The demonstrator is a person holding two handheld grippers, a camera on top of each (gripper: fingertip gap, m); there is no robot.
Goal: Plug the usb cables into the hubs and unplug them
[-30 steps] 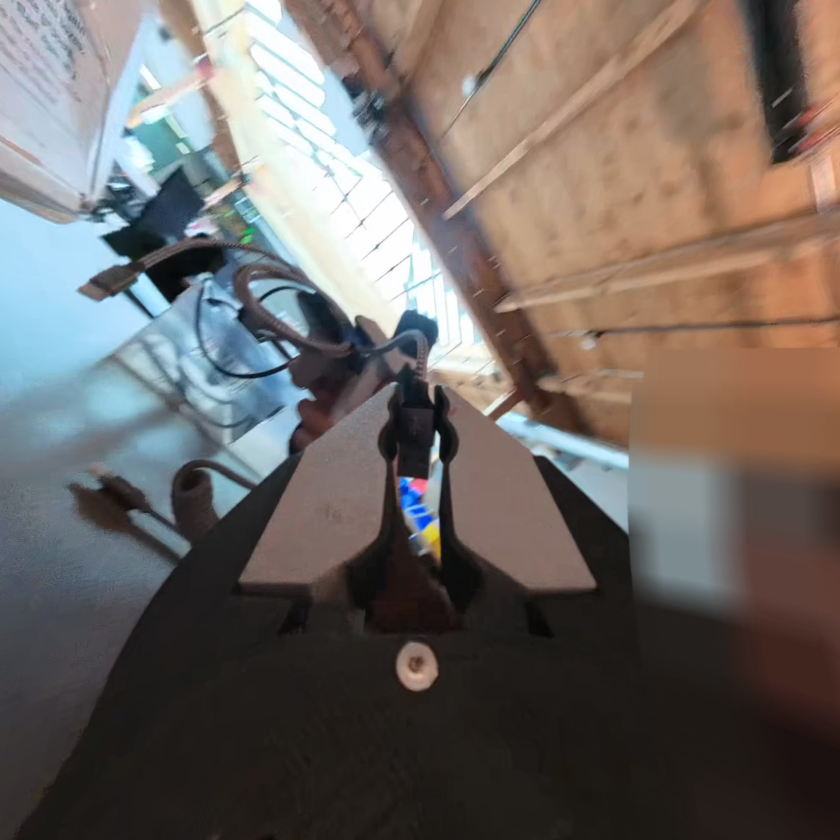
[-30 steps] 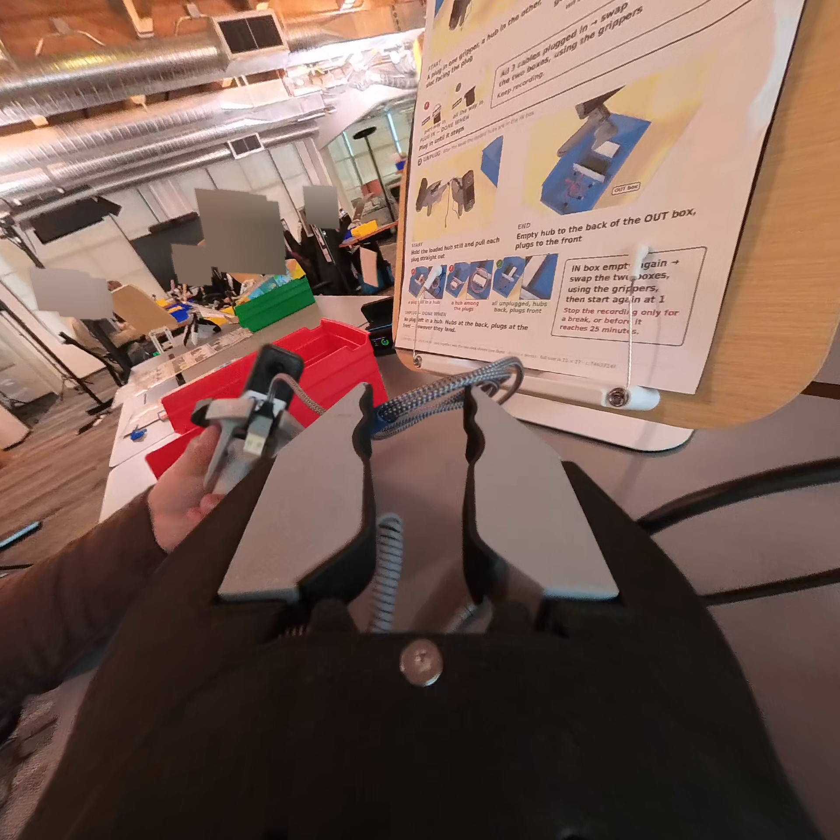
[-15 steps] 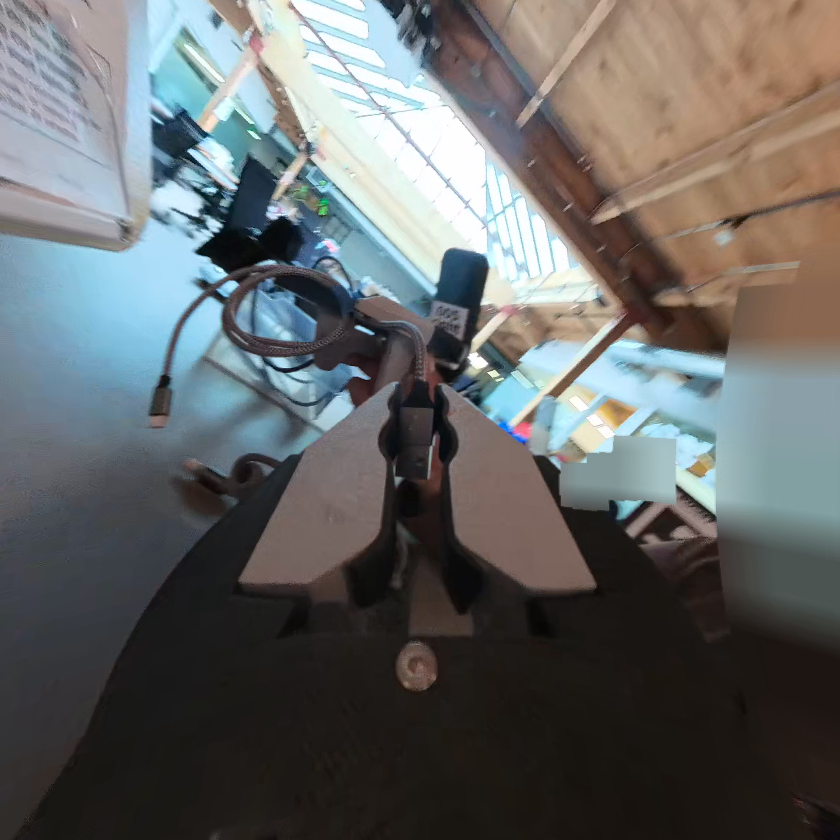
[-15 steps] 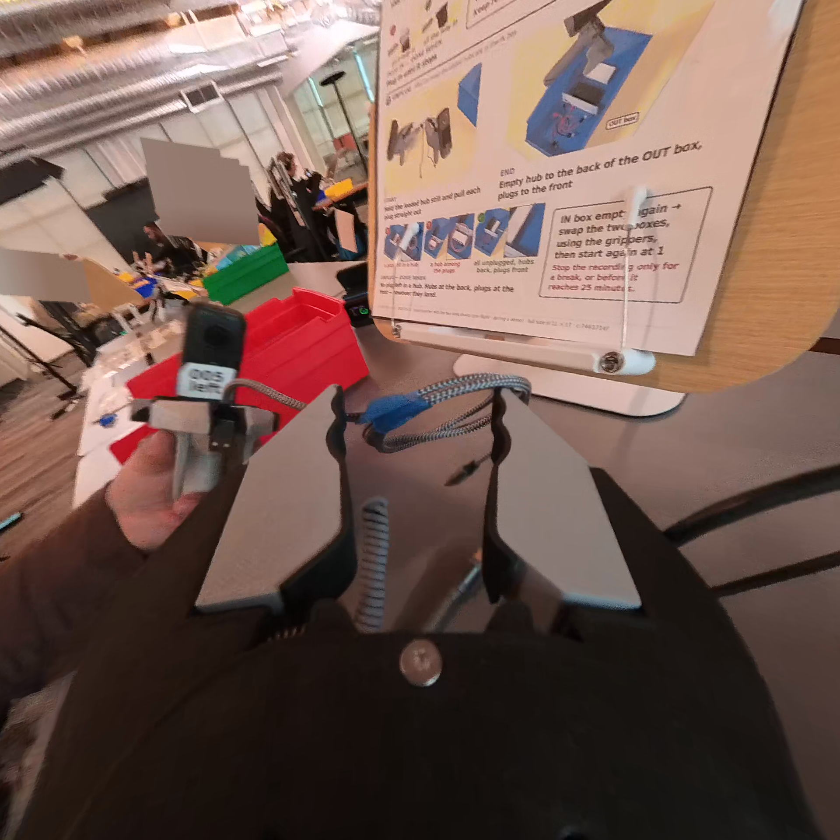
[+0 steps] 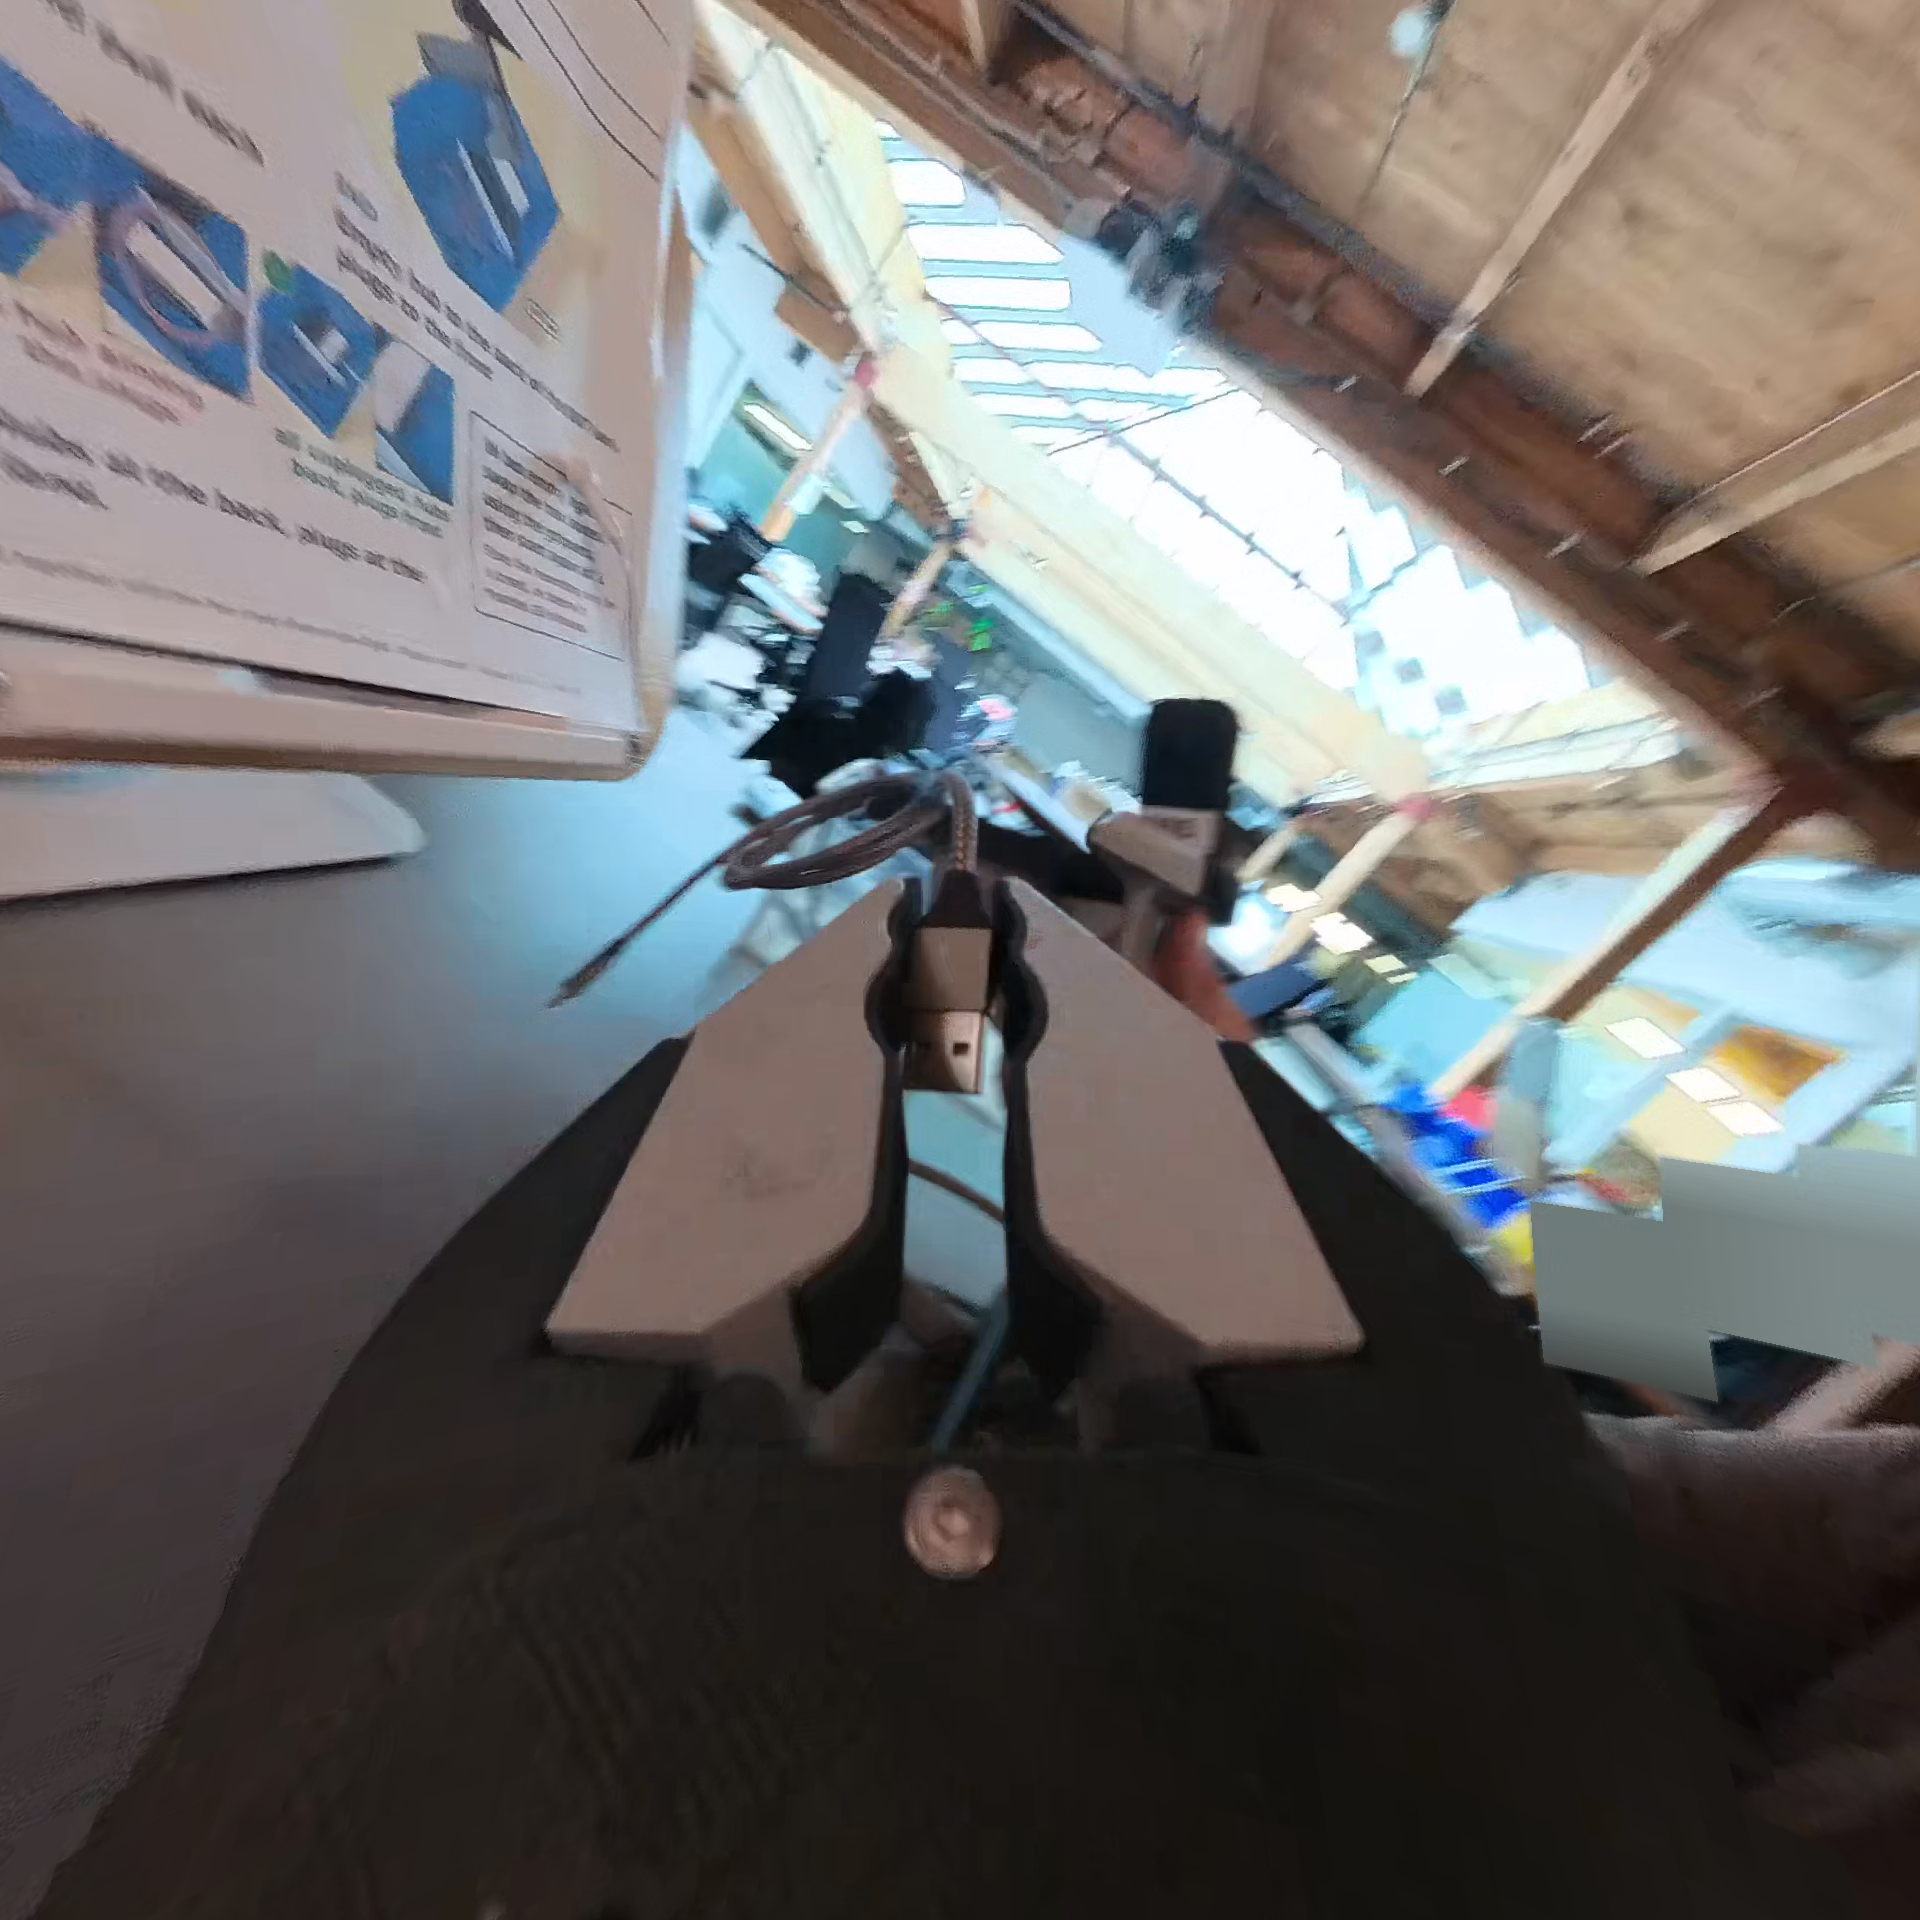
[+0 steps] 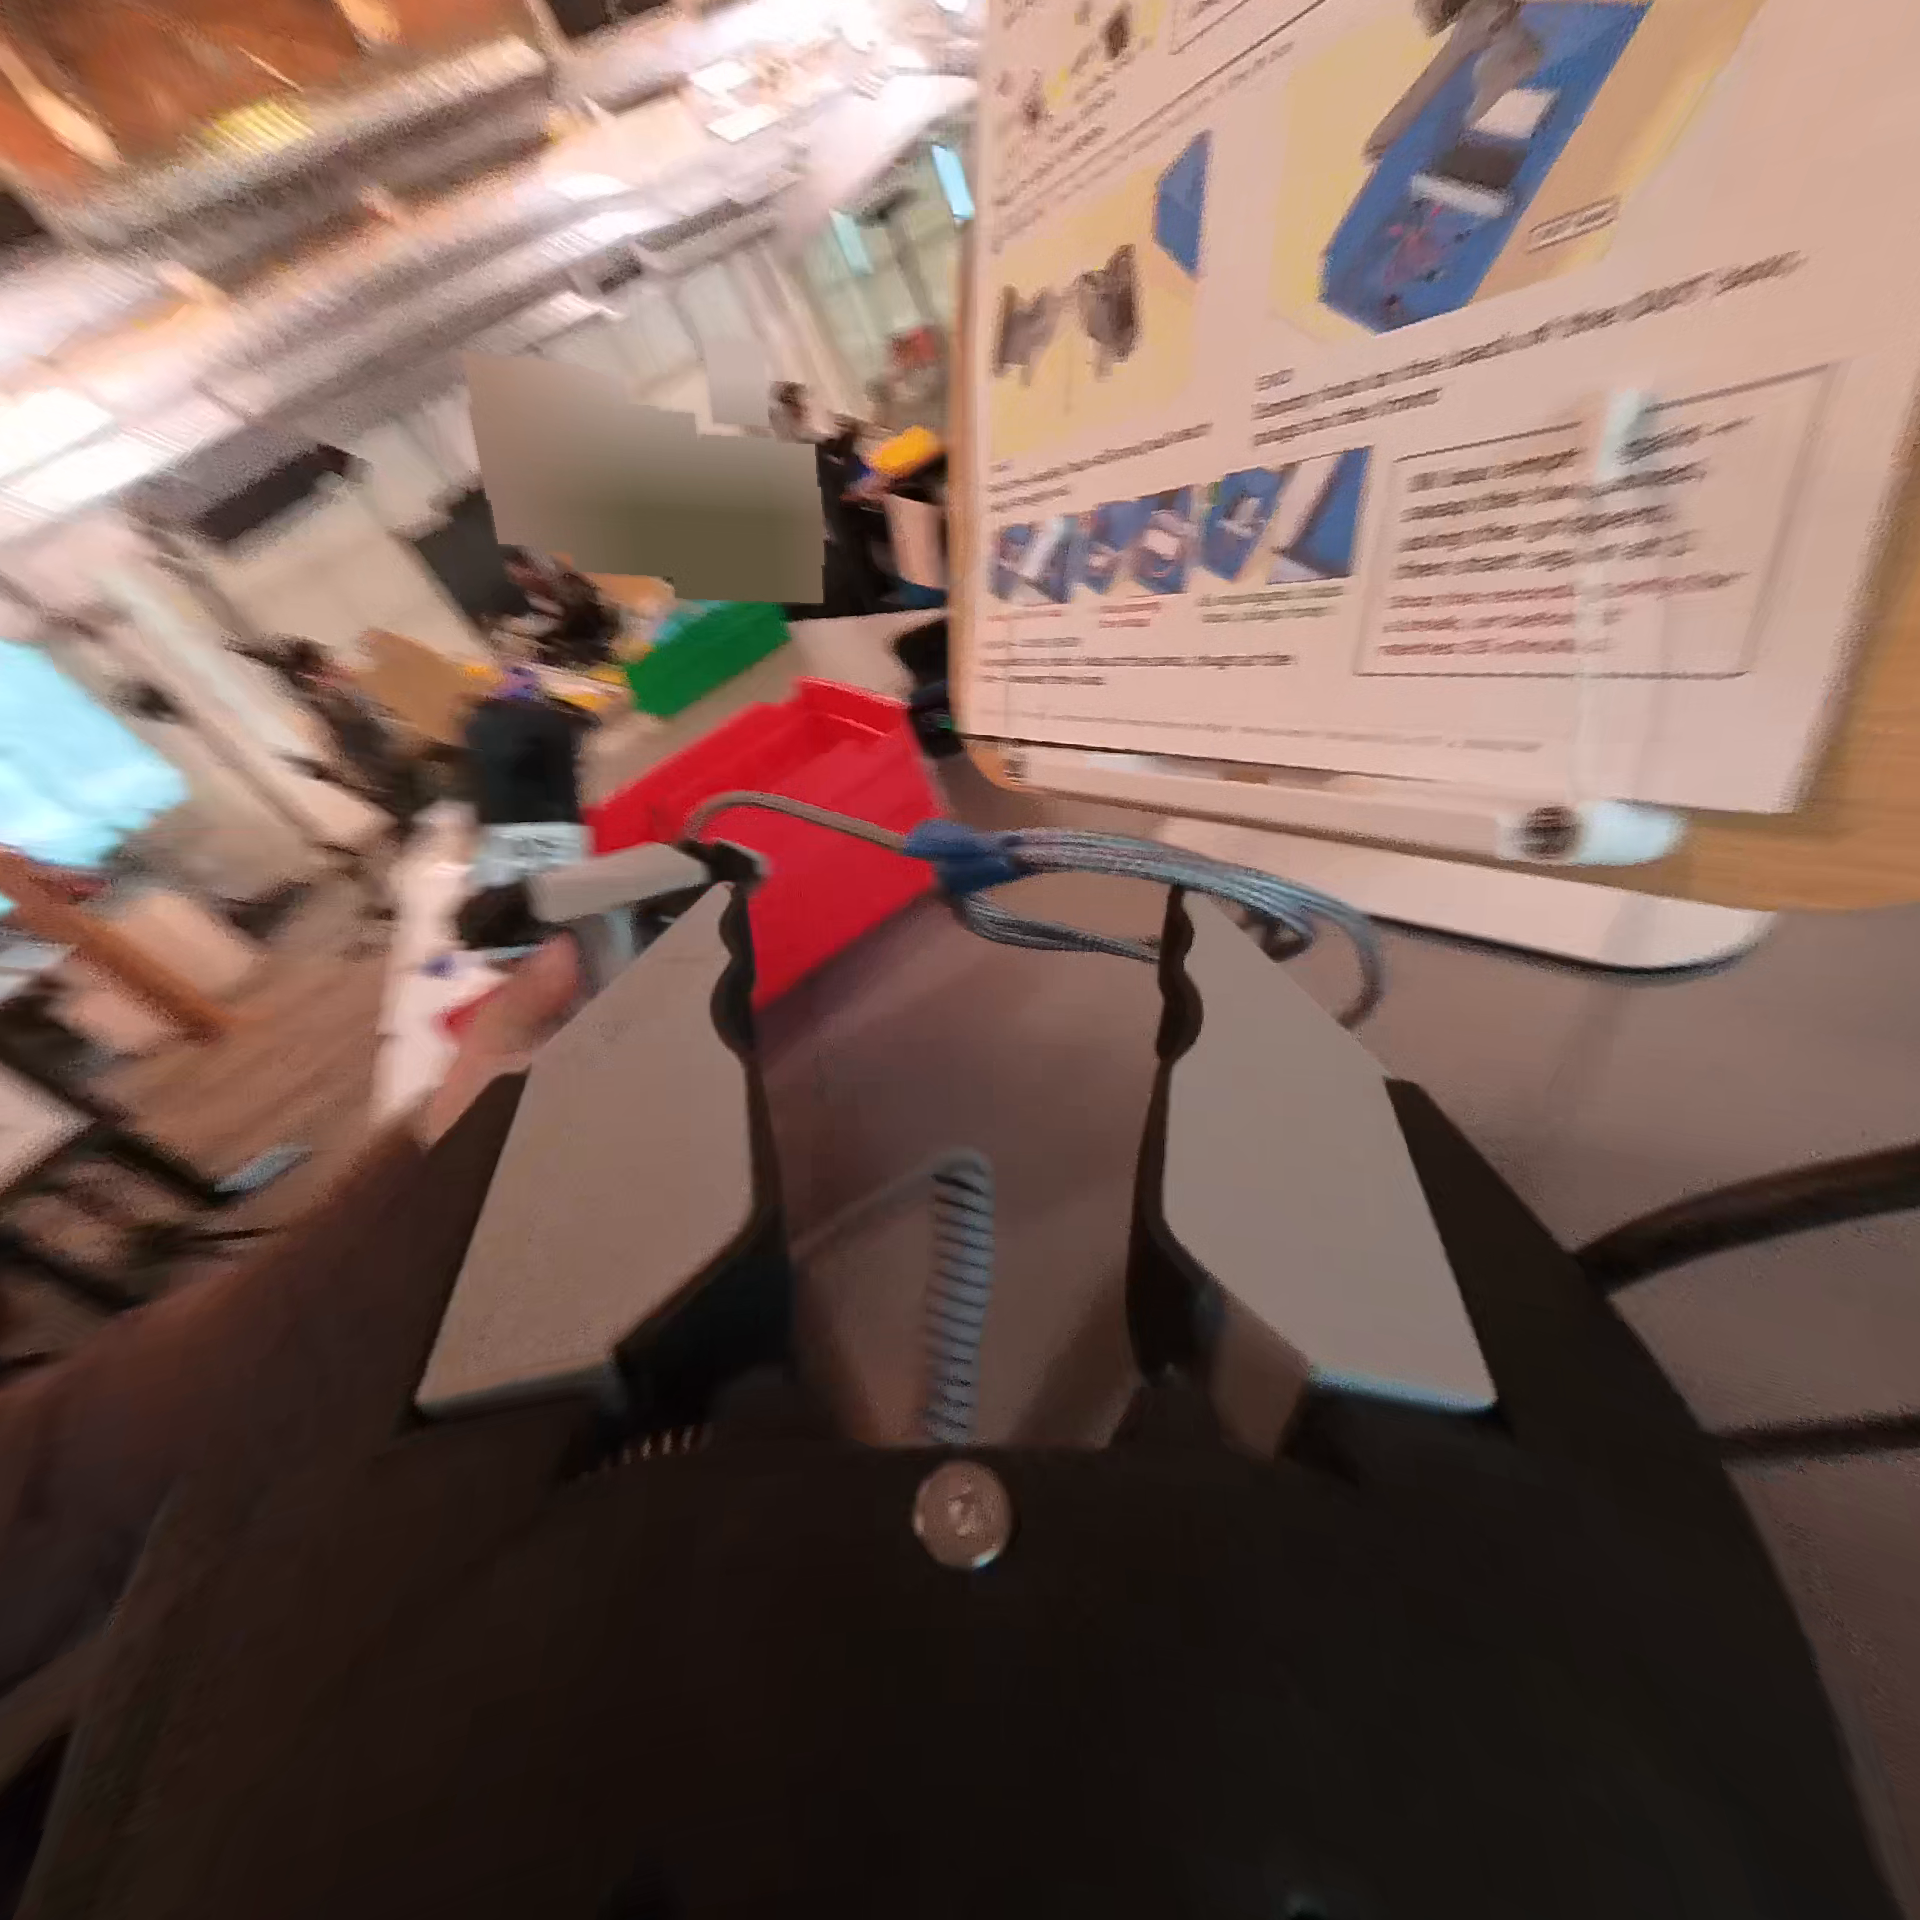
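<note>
Since half a second ago the right gripper has spread wider, jaws open and empty. The left gripper clamps the USB-A plug; its braided cable coils toward eleven o'clock, the instruction board beyond.

Grey table, instruction board on stand, red bin, green bin, timber ceiling, skylights.

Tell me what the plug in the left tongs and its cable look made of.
USB plug: bare metal shell, dull silver sheen, with a darker housing, probably metal or plastic. Cable: braided sleeve, brownish woven texture, likely nylon over wire. Blur leaves the finish uncertain.
</note>
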